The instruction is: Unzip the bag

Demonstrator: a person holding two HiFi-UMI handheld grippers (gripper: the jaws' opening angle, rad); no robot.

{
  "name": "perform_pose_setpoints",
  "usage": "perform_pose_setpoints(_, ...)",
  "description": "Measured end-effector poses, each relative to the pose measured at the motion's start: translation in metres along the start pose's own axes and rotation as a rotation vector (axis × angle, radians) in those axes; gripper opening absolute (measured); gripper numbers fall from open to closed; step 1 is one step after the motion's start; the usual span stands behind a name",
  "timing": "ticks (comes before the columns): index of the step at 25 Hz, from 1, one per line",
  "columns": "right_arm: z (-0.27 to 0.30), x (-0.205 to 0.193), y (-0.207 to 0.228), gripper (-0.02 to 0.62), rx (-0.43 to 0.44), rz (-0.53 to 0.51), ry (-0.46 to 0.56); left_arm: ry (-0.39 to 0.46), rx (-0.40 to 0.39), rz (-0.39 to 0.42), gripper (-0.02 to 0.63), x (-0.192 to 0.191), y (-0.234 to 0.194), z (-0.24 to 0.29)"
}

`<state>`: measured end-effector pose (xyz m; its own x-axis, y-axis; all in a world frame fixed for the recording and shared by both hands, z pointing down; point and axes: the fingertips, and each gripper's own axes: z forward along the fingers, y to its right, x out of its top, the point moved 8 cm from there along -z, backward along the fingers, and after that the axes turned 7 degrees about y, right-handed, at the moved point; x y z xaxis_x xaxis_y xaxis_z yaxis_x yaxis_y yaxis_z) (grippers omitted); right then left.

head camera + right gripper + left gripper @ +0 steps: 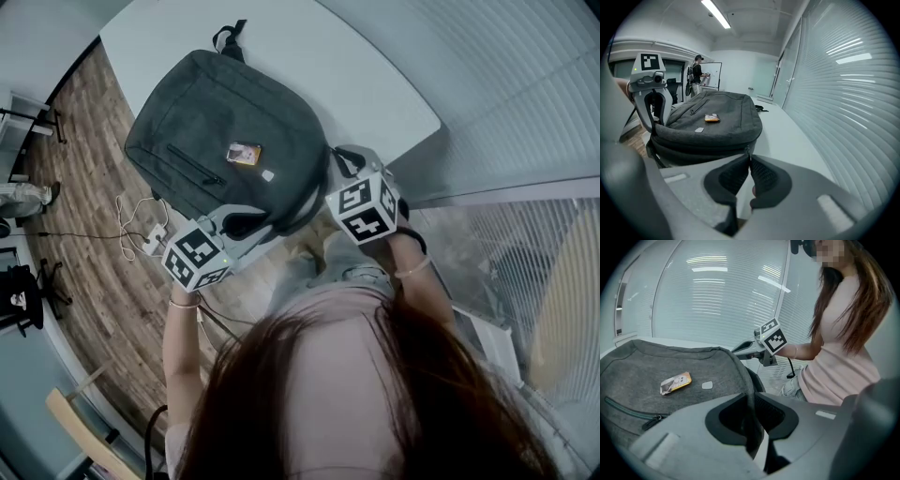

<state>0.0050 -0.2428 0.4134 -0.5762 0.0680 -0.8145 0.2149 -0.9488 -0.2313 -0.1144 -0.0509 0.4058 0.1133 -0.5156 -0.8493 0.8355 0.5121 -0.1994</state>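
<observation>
Now the grey bag [225,141] lies flat on the white table [787,136], right in front of both grippers. The left gripper [752,420] has its jaws squeezed tight on the near edge of the bag, with the grey cloth pinched between them. The right gripper [749,161] is at the bag's near corner. Its jaws are pressed together on the little zipper pull [748,150] there. A small yellow tag [675,383] sits on top of the bag, a bit past the left gripper's jaws and off to their left.
</observation>
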Motion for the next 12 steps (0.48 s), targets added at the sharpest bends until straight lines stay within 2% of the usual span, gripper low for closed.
perform_pose_setpoints(12, 0.027, 0.004, 0.026, 0.015, 0.063, -0.087, 0.049, 0.003, -0.003, -0.003, 0.069, 0.001, 0.001, -0.001)
